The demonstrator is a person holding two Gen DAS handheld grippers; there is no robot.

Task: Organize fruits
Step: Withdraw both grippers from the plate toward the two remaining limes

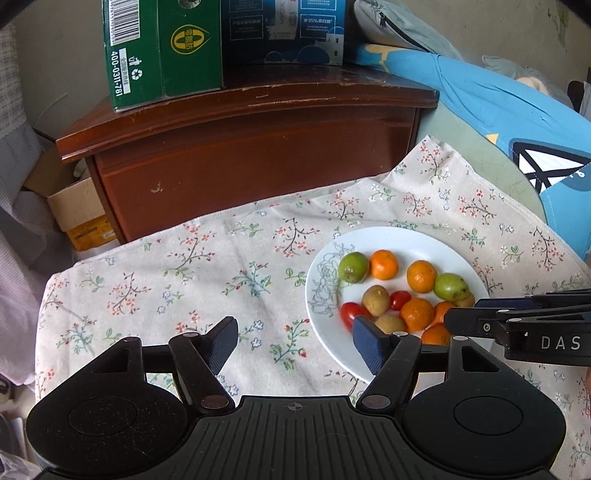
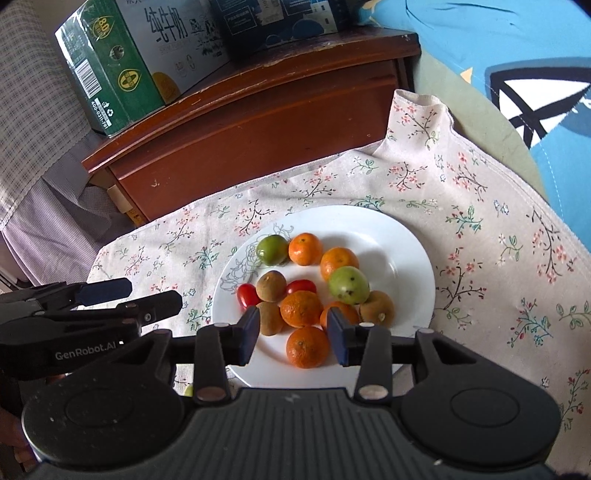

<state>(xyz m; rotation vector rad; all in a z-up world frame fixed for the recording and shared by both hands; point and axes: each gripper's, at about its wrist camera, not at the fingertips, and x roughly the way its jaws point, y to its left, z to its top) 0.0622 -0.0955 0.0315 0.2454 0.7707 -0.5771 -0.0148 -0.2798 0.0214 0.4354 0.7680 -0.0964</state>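
Observation:
A white plate (image 1: 406,236) (image 2: 388,229) on a floral cloth holds several small fruits: oranges (image 2: 304,248), green fruits (image 2: 348,283), brown kiwis (image 2: 271,285) and red cherry tomatoes (image 2: 246,295). My left gripper (image 1: 295,341) stands open over the cloth at the plate's left rim, with nothing between its fingers. It shows from the side in the right wrist view (image 2: 155,294). My right gripper (image 2: 294,332) is open above the plate's near edge. An orange (image 2: 307,347) lies on the plate in the gap between its pads, which do not press on it. It enters the left wrist view from the right (image 1: 463,312).
A brown wooden nightstand (image 1: 240,147) stands behind the cloth (image 1: 184,266), with a green carton (image 1: 162,51) and a dark blue box (image 1: 284,29) on top. A blue cushion (image 1: 517,110) lies at the right. Cardboard boxes (image 1: 77,210) sit on the floor at the left.

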